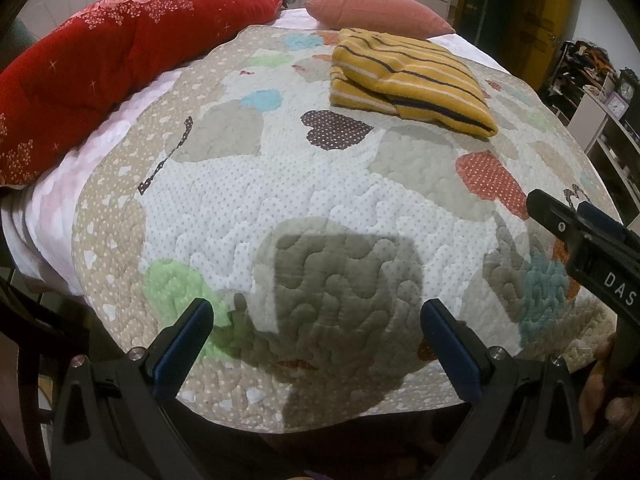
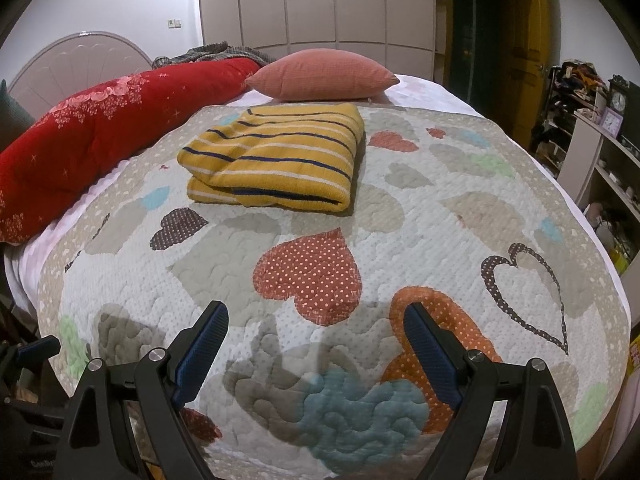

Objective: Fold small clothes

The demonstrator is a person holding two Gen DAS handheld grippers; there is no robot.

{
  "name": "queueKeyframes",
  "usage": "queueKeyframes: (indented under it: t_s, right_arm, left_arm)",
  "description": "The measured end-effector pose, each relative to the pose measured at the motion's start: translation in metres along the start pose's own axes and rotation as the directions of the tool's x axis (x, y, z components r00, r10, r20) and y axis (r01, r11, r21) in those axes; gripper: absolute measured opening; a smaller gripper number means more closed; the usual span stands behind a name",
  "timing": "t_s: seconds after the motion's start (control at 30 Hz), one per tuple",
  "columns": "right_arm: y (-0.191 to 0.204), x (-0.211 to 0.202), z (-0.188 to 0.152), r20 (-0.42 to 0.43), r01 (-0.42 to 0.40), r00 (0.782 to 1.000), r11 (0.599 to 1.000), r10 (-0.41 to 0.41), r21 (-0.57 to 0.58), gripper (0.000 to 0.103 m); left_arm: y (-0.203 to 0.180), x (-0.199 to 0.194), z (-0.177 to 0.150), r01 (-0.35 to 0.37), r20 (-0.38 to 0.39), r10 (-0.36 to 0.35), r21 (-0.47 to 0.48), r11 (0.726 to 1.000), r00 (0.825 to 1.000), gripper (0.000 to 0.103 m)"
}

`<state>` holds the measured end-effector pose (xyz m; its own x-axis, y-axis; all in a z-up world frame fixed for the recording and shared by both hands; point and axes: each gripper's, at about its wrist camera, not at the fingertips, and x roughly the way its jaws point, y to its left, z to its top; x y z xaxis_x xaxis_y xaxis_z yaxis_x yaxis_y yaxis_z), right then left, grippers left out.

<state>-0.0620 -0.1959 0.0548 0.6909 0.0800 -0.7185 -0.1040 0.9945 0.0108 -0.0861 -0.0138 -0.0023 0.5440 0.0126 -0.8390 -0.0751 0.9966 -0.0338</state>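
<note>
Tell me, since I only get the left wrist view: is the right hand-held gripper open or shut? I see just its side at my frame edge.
Observer: Open. In the right wrist view the right hand-held gripper has its jaws spread wide above the heart-patterned quilt, with nothing between them.
Operator: Is any other garment lying on the quilt's right side, beyond the yellow one?
Observer: None shows. The folded yellow striped garment is the only clothing on the quilt; the right side shows just pattern, such as a dark dotted heart outline.
</note>
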Motion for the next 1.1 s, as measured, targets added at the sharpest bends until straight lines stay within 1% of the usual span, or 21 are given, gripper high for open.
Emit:
queueKeyframes:
  t_s: [0.1,0.2,0.27,0.47,0.67,0.87,1.1]
  right_arm:
    - [0.0,0.001,-0.001,-0.003,-0.001,1.0,1.0,0.001,-0.003,0.093]
    - [-0.001,-0.002,-0.001,0.013,0.002,1.0,1.0,-0.002,-0.001,0.093]
    - [-0.001,-0.004,0.0,0.023,0.007,1.0,1.0,-0.007,-0.004,0.093]
    - [0.007,-0.007,-0.001,0.03,0.003,1.0,0.999,-0.002,-0.032,0.093]
    - [0.02,-0.007,-0.002,0.027,-0.006,1.0,0.997,0.008,-0.072,0.093]
    - [0.027,-0.005,-0.004,0.02,-0.011,1.0,0.995,0.013,-0.097,0.093]
    - [0.026,-0.005,-0.004,0.022,-0.01,1.0,0.996,0.012,-0.092,0.093]
  left_arm:
    - [-0.001,-0.003,0.001,-0.029,0.019,0.029,0.003,1.0,0.999,0.103]
    - [-0.003,-0.016,0.002,-0.063,0.078,0.062,0.019,0.998,0.995,0.103]
    - [-0.005,-0.02,0.002,-0.076,0.101,0.072,0.03,0.997,0.992,0.103]
    - [-0.002,-0.015,0.002,-0.074,0.083,0.071,0.031,0.997,0.994,0.103]
    - [0.002,-0.018,0.0,-0.091,0.105,0.088,0.029,0.995,0.991,0.103]
    - [0.007,-0.013,-0.001,-0.075,0.08,0.074,0.007,0.997,0.994,0.103]
    - [0.008,-0.008,-0.001,-0.049,0.051,0.05,-0.006,0.999,0.997,0.103]
